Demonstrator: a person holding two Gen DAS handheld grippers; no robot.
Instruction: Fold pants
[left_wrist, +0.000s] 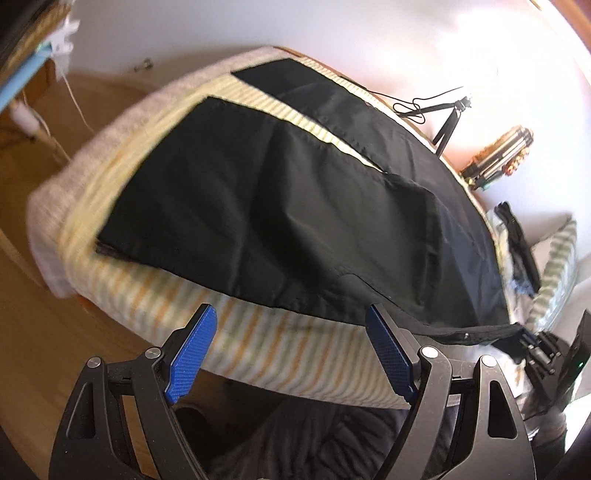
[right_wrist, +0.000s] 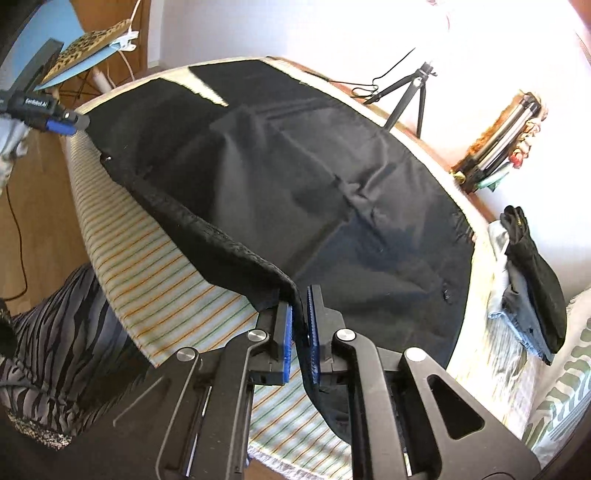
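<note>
- Left gripper (left_wrist: 291, 354) hangs over the near edge of the bed (left_wrist: 258, 343), jaws wide apart with nothing between them; only striped sheet shows in the gap, and the pants' (left_wrist: 295, 206) waistband runs just beyond the right finger.
- Pants lie spread flat and black across the bed, legs reaching toward the far end and the waist along the near edge, part of it lifted.
- Right gripper (right_wrist: 300, 339) is clamped on the waistband corner at the near edge of the bed; cloth is pinched between the blue pads (right_wrist: 287, 341) and a flap hangs below them.
- A pile of folded clothes (right_wrist: 532, 295) sits at the right end of the bed, clear of the pants.
- Risk, as I judge it: only one corner is held, so lifting now would drag the pants askew and bunch the loose side, spoiling the fold line.
- The pinch looks shallow, near the hem; a hard pull could let the cloth slip out.
- The left gripper could close on the sheet along with the waistband, since both lie together at the bed's edge, and pull the sheet up too.
</note>
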